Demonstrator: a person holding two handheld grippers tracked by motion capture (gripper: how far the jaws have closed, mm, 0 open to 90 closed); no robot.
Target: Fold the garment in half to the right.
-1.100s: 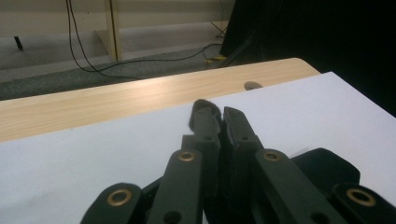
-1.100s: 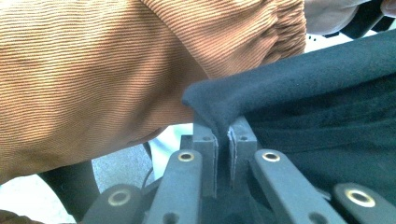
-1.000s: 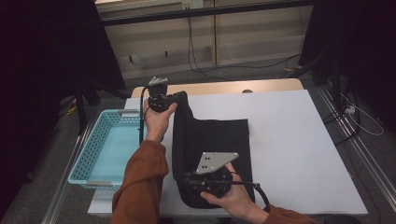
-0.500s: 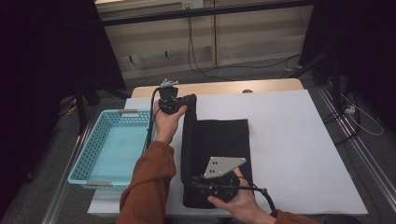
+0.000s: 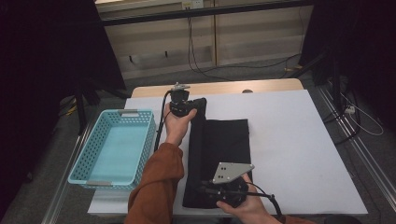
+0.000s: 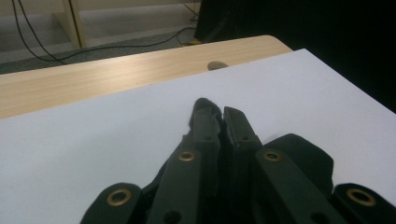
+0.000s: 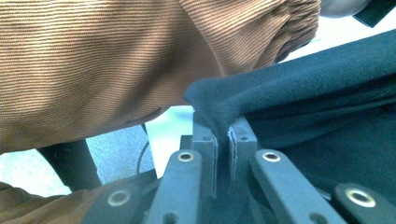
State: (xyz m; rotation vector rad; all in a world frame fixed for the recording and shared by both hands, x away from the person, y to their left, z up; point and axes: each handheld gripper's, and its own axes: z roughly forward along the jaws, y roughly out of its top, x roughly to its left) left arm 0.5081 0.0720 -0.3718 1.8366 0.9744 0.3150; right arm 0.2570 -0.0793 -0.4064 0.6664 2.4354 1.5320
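Since a second ago I've carried the left edge of the black cloth rightward over itself. Left tongs pinch its far corner, right tongs its near corner, keeping the fold taut on the tabletop.

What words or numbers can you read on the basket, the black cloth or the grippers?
There are none to read.
Basket: plain blue mesh, no label.
Cloth: plain black, no tag or print.
Left gripper and right gripper: black jaws with brass rivets, no writing.
Grey plate: small holes, no marks.
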